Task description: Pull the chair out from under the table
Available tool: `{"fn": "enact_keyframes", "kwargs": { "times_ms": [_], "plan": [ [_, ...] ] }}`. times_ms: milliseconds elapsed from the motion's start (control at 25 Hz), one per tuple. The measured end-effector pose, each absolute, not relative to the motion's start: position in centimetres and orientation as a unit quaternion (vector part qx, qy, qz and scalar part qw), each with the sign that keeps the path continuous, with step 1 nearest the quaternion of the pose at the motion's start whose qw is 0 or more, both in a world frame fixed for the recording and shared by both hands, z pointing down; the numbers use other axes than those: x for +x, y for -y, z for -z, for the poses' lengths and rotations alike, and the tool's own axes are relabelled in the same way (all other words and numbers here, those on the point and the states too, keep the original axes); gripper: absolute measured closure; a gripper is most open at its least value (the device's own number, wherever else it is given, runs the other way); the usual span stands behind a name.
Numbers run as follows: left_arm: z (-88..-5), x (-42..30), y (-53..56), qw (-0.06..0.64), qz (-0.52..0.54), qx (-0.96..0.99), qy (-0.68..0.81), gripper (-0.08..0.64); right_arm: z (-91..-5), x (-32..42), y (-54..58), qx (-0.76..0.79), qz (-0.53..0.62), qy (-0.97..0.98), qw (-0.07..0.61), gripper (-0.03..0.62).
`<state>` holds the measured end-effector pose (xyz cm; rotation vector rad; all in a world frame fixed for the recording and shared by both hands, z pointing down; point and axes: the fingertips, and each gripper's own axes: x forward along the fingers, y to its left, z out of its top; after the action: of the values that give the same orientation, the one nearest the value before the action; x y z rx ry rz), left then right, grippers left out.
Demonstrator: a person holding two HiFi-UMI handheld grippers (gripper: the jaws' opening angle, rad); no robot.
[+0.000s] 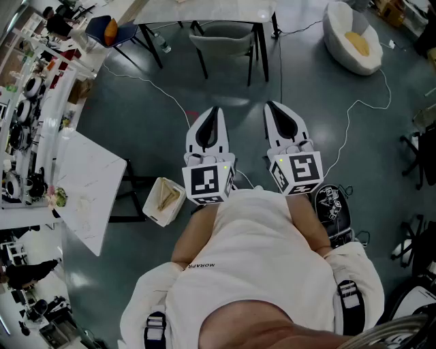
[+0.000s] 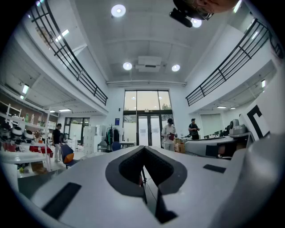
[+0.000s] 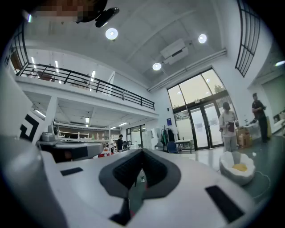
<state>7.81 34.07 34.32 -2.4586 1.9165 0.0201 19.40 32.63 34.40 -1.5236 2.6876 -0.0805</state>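
A grey chair (image 1: 225, 41) is tucked under a white-topped table (image 1: 204, 12) with black legs at the top of the head view. My left gripper (image 1: 214, 110) and right gripper (image 1: 271, 106) are held side by side, level, well short of the chair. Both are shut with nothing between the jaws. In the left gripper view the left gripper (image 2: 143, 148) has its dark pads pressed together, and the right gripper (image 3: 141, 151) looks the same in its own view. The chair and table are hidden behind the jaws in both gripper views.
A white marble-topped table (image 1: 85, 187) and a small bin (image 1: 163, 201) stand at the left. A white beanbag seat (image 1: 351, 37) sits at the upper right. Cables (image 1: 347, 129) run across the floor. A blue chair (image 1: 112, 31) stands upper left. People stand near the glass doors (image 2: 147, 124).
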Motion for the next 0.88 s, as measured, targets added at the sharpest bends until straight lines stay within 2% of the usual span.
{"fn": "enact_keyframes", "kwargs": {
  "times_ms": [880],
  "plan": [
    [-35.2, 6.8, -34.3, 0.011, 0.007, -0.774, -0.633, 0.557, -35.9, 17.8, -32.2, -0.464, 0.05, -0.884, 0.024, 0.578]
  ]
}}
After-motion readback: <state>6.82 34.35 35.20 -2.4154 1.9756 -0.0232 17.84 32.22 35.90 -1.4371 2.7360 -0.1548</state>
